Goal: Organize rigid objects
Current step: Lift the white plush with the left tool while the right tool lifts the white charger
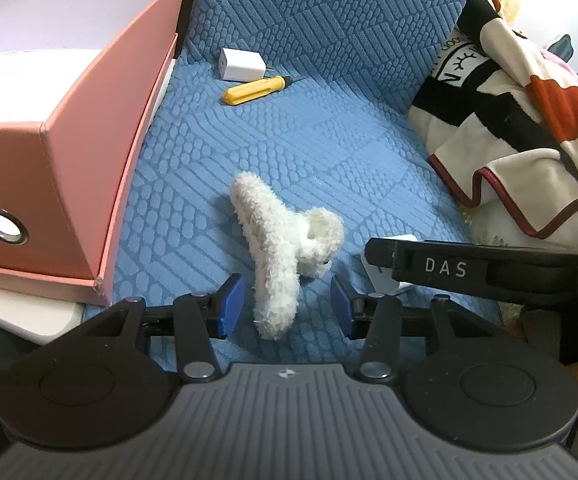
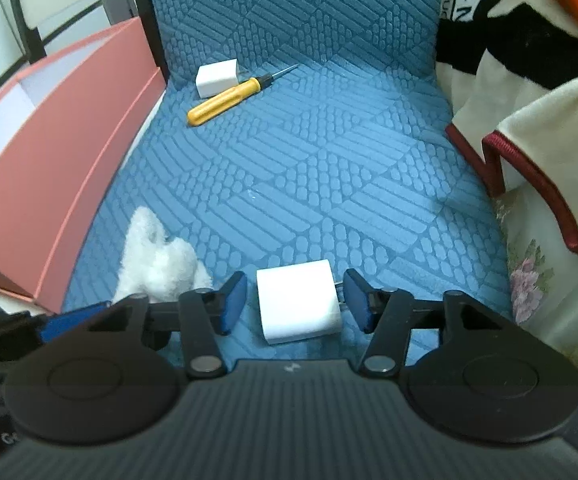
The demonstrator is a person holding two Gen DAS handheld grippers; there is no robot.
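Left tongs [image 1: 287, 306]: blue pads [image 1: 231, 306] on black finger carriers, black linkage arms with silver pivot screws, two round black discs either side of a grey ribbed housing with a small white logo at its centre. Right tongs [image 2: 295, 304]: same build, blue pads [image 2: 235, 302], black links, silver screws, grey ribbed body, white logo. Seen from the left camera, the right unit's black side bears white "DAS" lettering. Bit of bare skin shows behind the left tongs, at right.
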